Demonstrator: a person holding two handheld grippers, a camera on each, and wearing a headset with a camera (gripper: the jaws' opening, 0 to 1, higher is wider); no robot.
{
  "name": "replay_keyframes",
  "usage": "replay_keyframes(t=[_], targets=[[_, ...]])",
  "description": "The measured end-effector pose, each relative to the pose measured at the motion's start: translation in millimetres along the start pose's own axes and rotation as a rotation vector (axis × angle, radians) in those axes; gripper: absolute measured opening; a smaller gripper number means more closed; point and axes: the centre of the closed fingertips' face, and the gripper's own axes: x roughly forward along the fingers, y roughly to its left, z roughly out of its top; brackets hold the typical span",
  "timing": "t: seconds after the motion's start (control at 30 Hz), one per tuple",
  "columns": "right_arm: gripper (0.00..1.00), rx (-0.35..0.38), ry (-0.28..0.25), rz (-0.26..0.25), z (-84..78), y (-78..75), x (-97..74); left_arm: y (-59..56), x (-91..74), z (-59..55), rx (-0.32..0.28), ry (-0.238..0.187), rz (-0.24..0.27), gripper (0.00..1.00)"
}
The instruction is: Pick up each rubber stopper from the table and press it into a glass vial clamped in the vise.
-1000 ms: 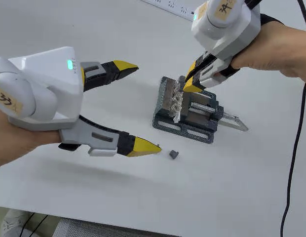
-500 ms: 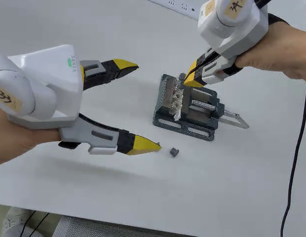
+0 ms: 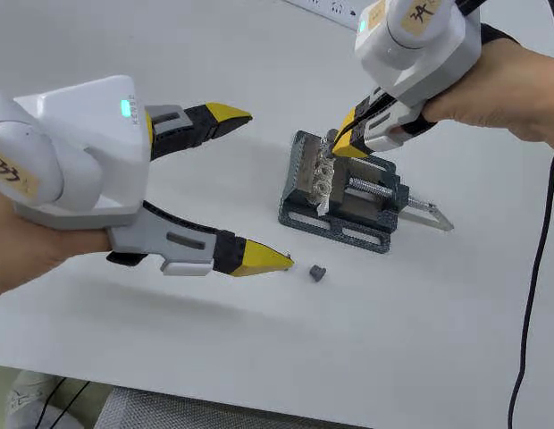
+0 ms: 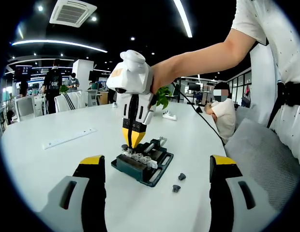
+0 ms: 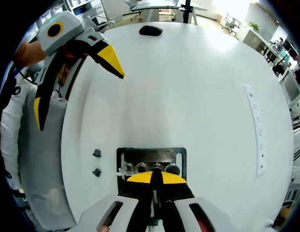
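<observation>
Now at the vise [image 3: 339, 228]: right gripper [image 3: 345, 150], jaws drawn together, tips over the row of glass vials [image 5: 140, 167]; anything pinched cannot be told.
Free tool: left gripper [image 3: 250, 188], jaws spread wide, empty.
Loose rubber stoppers [image 4: 181, 177]: two on the table [image 3: 420, 340], near side of the vise, apart from it.
Deciding relation: one stopper lies just right of the left gripper's near jaw tip; the left gripper is nearer.
Stopper axis: too small to tell.

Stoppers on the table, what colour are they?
Dark grey; both stoppers show best in the left gripper view.
</observation>
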Motion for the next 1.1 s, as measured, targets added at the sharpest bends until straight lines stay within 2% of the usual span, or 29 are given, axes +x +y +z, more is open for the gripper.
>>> replay_keyframes(t=[0.17, 0.53, 0.7, 0.87, 1.1], targets=[[0.0, -0.031, 0.011, -0.007, -0.5, -3.4, 1.3, 0.2, 1.5, 0.5, -0.001, -0.003, -0.002, 0.89], [0.0, -0.05, 0.029, 0.003, 0.2, -5.1, 2.5, 2.4, 1.8, 0.8, -0.005, -0.008, 0.0, 0.88], [0.0, -0.087, 0.066, 0.009, 0.3, -5.6, 3.7, 2.5, 3.3, 1.5, -0.004, -0.012, -0.004, 0.88], [0.0, -0.069, 0.076, 0.013, 1.1, -4.9, 3.2, 3.8, 3.4, 2.6, -0.006, -0.017, 0.0, 0.88], [0.0, -0.095, 0.103, 0.017, 1.5, -2.1, 4.5, 3.0, 3.3, 1.3, -0.008, -0.015, -0.001, 0.87]])
